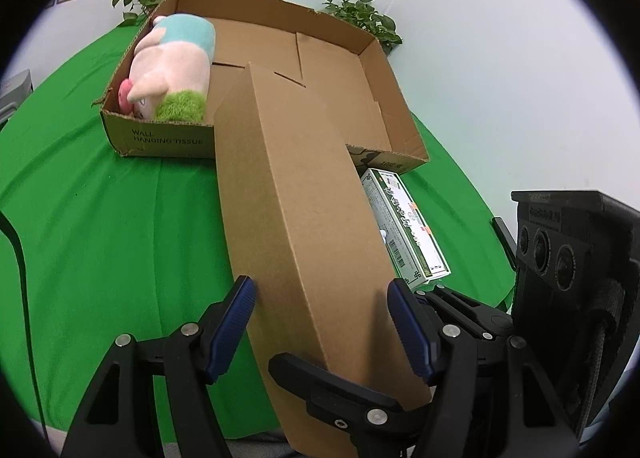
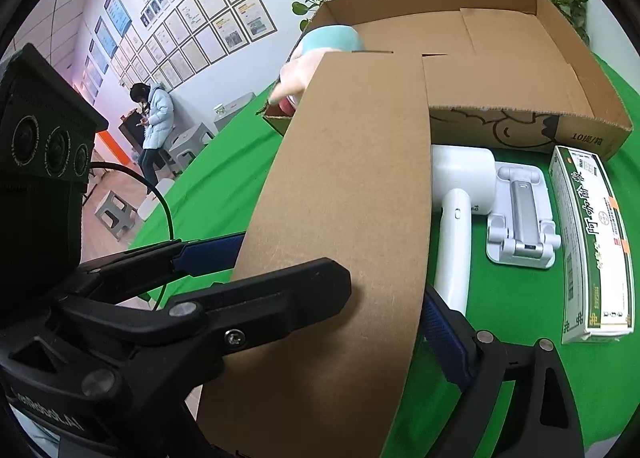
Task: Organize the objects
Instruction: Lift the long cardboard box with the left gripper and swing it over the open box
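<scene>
Two grippers on long cardboard box (image 1: 296,194): left gripper (image 1: 320,322) fingers straddle near end, pads against both sides; right gripper (image 2: 332,282) fingers pinch same box. Far end rests over tray box (image 1: 384,98) rim (plush pig (image 1: 172,62) inside). On green counter (image 1: 100,226): medicine carton (image 2: 592,238), phone stand (image 2: 520,218), white dryer (image 2: 460,194).

Long box (image 1: 296,194): matt brown corrugated cardboard.
Open tray (image 1: 372,70): same rough cardboard.
Plush toy (image 1: 172,66): soft fuzzy cloth.
Bench cover (image 1: 100,218): matt green fabric.
Hair dryer (image 2: 460,186): smooth white plastic.
Carton (image 2: 592,234): glossy printed card.
</scene>
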The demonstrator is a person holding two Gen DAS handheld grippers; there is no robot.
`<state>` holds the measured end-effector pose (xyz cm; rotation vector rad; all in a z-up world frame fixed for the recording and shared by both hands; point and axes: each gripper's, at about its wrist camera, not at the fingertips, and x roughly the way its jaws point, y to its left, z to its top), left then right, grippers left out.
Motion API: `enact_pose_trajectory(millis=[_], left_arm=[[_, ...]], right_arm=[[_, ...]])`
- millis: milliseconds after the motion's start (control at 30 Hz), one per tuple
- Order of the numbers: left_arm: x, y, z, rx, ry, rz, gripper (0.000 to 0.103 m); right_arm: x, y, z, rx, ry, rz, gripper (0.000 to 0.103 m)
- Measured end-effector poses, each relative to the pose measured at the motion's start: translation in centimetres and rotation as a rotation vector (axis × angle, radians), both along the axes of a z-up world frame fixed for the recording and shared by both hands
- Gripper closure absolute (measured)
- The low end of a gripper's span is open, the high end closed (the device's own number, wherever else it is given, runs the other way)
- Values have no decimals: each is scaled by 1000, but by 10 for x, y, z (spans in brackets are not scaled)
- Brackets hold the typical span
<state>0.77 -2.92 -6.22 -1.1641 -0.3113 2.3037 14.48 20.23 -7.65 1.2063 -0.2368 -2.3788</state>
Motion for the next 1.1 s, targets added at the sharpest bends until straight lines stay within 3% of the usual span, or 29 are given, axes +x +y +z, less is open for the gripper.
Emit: enact_pose_trajectory(millis=[133, 400, 767, 1100], left_arm=[[-5, 8, 9, 2, 36, 0, 36], [-18, 12, 46, 16, 141, -32, 36], [-78, 22, 102, 36, 282, -78, 36], [-139, 19, 118, 55, 299, -89, 36]], right_arm=[[-4, -20, 4, -6, 19, -14, 12], [-3, -18, 61, 1, 142, -68, 12], [-77, -41, 134, 17, 279, -122, 12], [-152, -44, 149, 32, 297, -139, 13]])
